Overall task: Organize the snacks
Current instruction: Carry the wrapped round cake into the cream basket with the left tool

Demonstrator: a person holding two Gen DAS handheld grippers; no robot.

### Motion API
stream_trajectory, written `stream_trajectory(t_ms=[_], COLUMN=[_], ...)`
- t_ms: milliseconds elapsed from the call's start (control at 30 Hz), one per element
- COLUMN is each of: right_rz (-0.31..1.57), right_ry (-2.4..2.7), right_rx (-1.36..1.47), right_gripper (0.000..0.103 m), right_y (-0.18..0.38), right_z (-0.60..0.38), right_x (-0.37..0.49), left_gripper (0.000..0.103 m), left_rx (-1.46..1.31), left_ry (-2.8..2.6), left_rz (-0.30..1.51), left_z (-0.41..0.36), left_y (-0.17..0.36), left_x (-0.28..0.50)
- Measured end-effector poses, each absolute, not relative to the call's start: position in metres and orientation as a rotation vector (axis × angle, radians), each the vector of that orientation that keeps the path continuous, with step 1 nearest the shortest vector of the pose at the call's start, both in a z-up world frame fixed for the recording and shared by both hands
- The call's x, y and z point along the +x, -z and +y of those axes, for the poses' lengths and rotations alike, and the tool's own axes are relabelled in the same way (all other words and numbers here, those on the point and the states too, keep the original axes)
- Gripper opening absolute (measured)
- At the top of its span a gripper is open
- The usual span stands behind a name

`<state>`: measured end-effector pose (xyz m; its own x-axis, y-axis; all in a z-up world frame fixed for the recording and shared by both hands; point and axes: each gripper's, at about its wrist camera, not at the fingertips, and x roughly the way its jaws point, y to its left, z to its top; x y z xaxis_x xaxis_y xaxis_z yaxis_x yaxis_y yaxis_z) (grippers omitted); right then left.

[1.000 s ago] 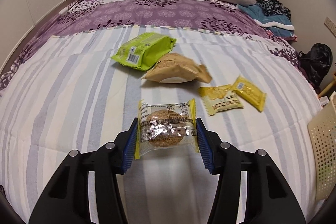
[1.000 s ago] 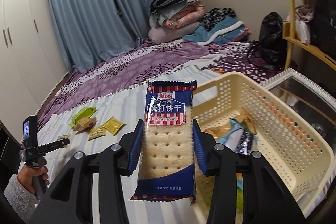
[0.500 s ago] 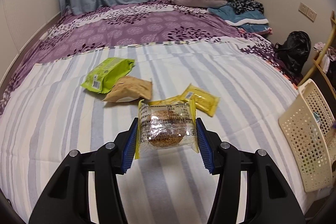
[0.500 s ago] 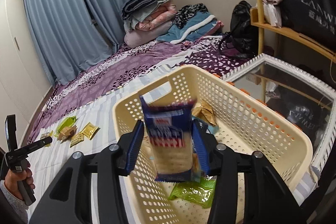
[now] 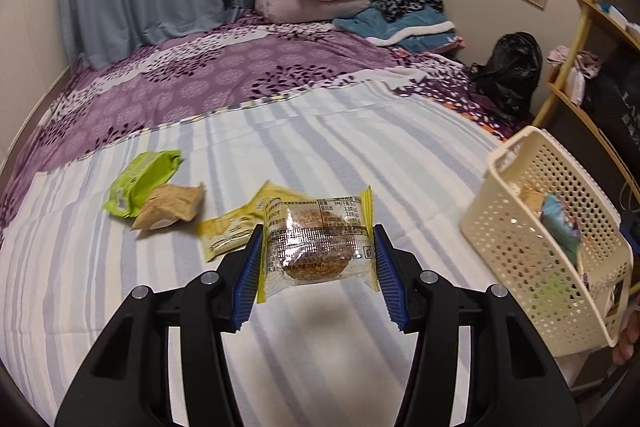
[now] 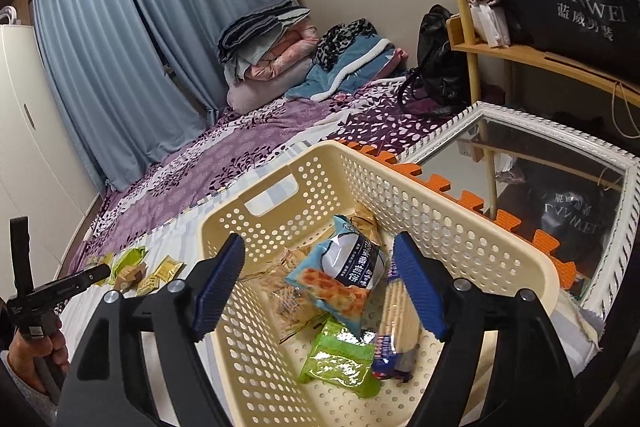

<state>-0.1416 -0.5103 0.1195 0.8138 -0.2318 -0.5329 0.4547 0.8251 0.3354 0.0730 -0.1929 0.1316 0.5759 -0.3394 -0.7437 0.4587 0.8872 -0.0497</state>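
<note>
- Gripping a clear, yellow-edged cookie packet (image 5: 318,241) between its blue pads, the left hand-held gripper (image 5: 318,259) holds it clear above the striped bed (image 5: 360,155); the packet's long axis runs side to side across the jaws, printed face up and toward the camera.
- Right hand-held gripper (image 6: 318,287): jaws have just been opening and stand wide, nothing between the pads, poised over the cream basket (image 6: 460,227).
- Basket contents, right wrist view: the soda biscuit pack (image 6: 394,323) lies released against the right-hand wall, long axis running from near to far; beside it a green pouch (image 6: 340,357) and a blue snack bag (image 6: 344,279), tilted on other wrappers.
- Step in hand, as judged: one drop-off completed on the right, a carry toward the basket on the left.
- Next move calls for bringing the cookie packet over the basket rim at the bed's right edge, then parting the jaws; the right hand-held gripper must clear the opening first.
- Farther out on the bed: two yellow sachets (image 5: 228,233), a tan pouch (image 5: 170,207) and a green packet (image 5: 140,183), not yet collected.
</note>
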Motion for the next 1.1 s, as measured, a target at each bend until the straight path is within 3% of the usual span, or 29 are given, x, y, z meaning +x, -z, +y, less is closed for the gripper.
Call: stream_trajectory(t_ms=[67,200,1000,1100], right_rz=[0.489,0.499,0.507,0.504], right_ry=[0.394,0.404,0.452,0.465], right_rx=[0.452,0.416,0.442,0.447], right_gripper=[0.088,0.093,0.098,0.098], right_y=[-0.121,-0.120,-0.110,-0.110], right_z=[-0.511,-0.510,-0.530,-0.533], right_x=[-0.147,-0.152,-0.182,-0.185], left_gripper=[0.053,0.053,0.054,0.060], left_rx=[0.170,0.205,0.386,0.407], left_ry=[0.505,0.576,0.885,0.903], left_rz=[0.826,0.805,0.749,0.746], left_z=[-0.210,-0.241,-0.379,-0.388], left_y=[-0.136,-0.144,-0.152,-0.151], left_x=[0.067,0.053,-0.026,-0.034])
